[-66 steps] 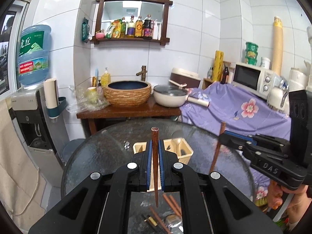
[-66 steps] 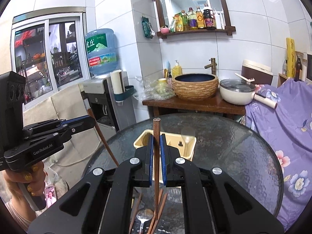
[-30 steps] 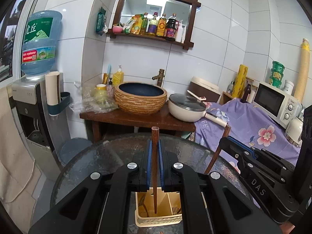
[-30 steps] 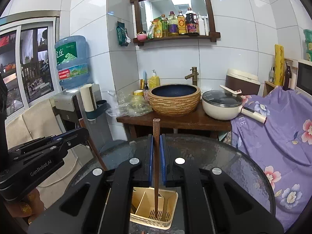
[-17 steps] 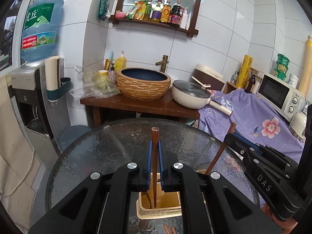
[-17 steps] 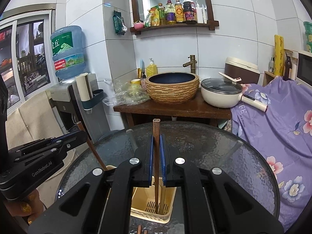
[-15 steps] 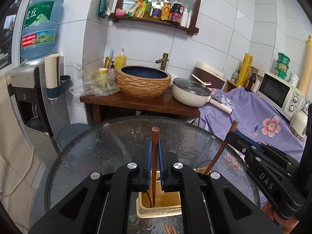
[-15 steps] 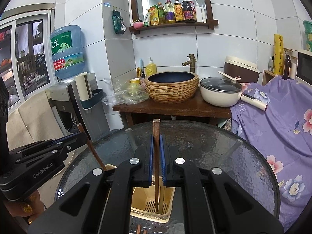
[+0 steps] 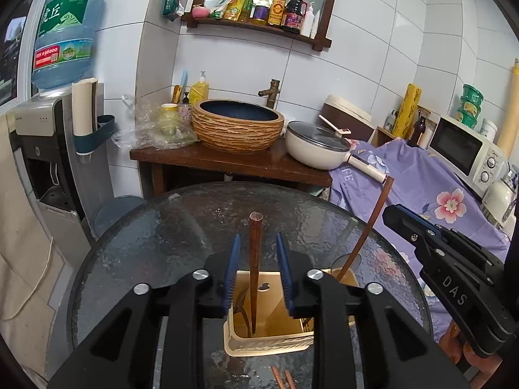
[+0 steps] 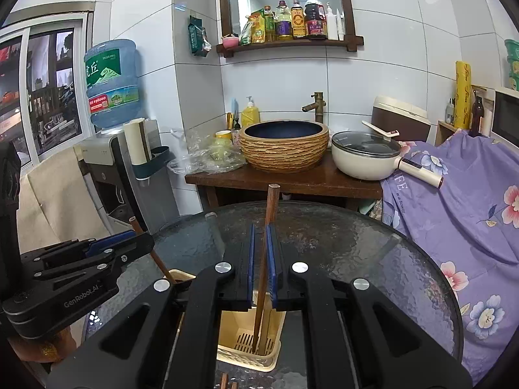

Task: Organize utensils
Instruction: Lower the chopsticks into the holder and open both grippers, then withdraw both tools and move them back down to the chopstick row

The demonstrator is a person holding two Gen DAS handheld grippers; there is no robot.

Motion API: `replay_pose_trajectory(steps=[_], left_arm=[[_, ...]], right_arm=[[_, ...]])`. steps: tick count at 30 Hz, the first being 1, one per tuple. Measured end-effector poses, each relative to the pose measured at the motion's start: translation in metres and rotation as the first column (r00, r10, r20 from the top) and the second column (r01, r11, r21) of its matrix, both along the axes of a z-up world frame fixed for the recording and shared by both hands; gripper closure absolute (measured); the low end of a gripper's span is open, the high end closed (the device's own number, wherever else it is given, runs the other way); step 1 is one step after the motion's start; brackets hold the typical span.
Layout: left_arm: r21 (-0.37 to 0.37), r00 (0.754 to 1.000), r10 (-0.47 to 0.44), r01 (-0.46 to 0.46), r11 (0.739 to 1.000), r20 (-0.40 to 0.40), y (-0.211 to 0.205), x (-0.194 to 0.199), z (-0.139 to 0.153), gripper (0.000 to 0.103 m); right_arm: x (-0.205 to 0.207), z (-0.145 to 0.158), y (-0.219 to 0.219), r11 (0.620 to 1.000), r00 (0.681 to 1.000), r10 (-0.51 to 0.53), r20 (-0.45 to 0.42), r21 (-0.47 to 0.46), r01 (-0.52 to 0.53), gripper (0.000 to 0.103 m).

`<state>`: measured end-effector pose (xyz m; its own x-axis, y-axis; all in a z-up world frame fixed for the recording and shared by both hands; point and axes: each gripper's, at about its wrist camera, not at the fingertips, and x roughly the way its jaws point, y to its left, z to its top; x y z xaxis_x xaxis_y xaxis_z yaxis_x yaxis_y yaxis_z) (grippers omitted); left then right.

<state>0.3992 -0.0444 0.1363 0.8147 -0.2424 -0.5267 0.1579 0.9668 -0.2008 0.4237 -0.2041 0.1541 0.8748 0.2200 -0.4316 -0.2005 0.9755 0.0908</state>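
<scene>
Left wrist view: my left gripper point(image 9: 256, 272) hangs over the cream utensil caddy point(image 9: 269, 340) that stands on the round glass table point(image 9: 162, 236). Its jaws stand apart, with a clear gap on either side of the dark wooden chopstick point(image 9: 254, 265) between them. That chopstick runs nearly upright, butt end up and tip down inside the caddy's left compartment. Half a second ago these jaws were pressed on the stick; now they have spread and it stands free. To the right of the caddy my right gripper point(image 9: 394, 215) shows, and its chopstick point(image 9: 366, 230) slants down into the caddy's right side. Two more chopstick ends point(image 9: 282, 379) lie on the glass just in front of the caddy.

Right wrist view: my right gripper point(image 10: 261, 259) also sits above the caddy point(image 10: 249, 347). Its blue pads have opened a little from the earlier tight clamp, and the chopstick point(image 10: 264, 259) now leans slightly, top to the right, tip down on the caddy's slotted floor. My left gripper point(image 10: 142, 243) is to the caddy's left.
</scene>
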Motion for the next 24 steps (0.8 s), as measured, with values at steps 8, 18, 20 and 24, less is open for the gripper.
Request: replay_pose_trajectory(steps=[8, 18, 20, 24], left_arm=[[-0.026, 0.997, -0.005, 0.007, 1.0, 0.076, 0.012, -0.024, 0.014, 0.05], [0.014, 0.995, -0.005, 0.004, 1.0, 0.103, 0.033, -0.091, -0.015, 0.026], [0.043, 0.997, -0.018, 0.015, 0.999, 0.076, 0.033, -0.103, -0.031, 0.026], [0.102, 0.999, -0.033, 0.035, 0.994, -0.027, 0.034, -0.113, -0.071, 0.026]], right_arm=[[-0.02, 0.005, -0.004, 1.0, 0.998, 0.002, 0.067, 0.002, -0.002, 0.055], [-0.077, -0.028, -0.01, 0.999, 0.999, 0.047, 0.01, 0.027, -0.047, 0.055], [-0.089, -0.047, -0.004, 0.997, 0.997, 0.076, -0.029, 0.006, -0.076, 0.055], [-0.096, -0.086, 0.001, 0.994, 0.985, 0.107, -0.135, -0.004, -0.108, 0.055]])
